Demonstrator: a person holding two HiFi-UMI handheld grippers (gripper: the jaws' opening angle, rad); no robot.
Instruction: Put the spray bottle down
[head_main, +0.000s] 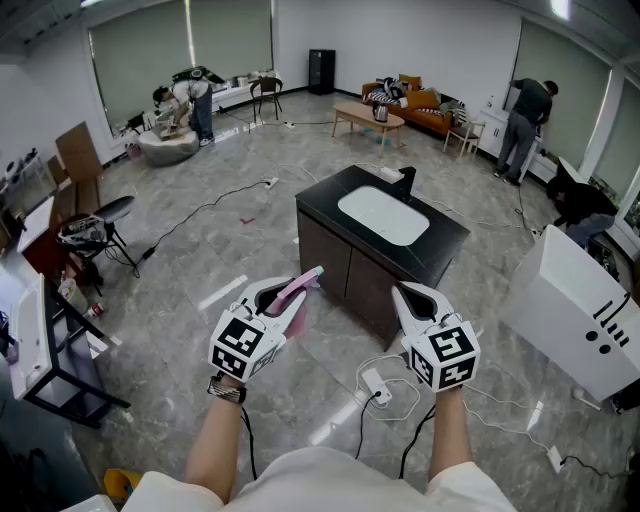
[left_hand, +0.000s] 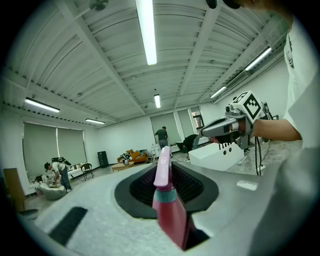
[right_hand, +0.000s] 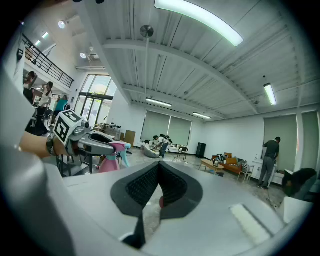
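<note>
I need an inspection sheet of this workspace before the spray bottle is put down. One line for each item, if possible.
Surface: black counter with a white basin and a dark tap.
Job's things: pink spray bottle, off the counter, held in the air.
Clutter: small white item beside the tap, too small to tell.
Grippers: left claw shut on the spray bottle; right claw shut, empty.
Cables: white power strip and a black cable on the floor in front of the counter.
Surroundings: white box at the right; sofa and a person by the far wall.
</note>
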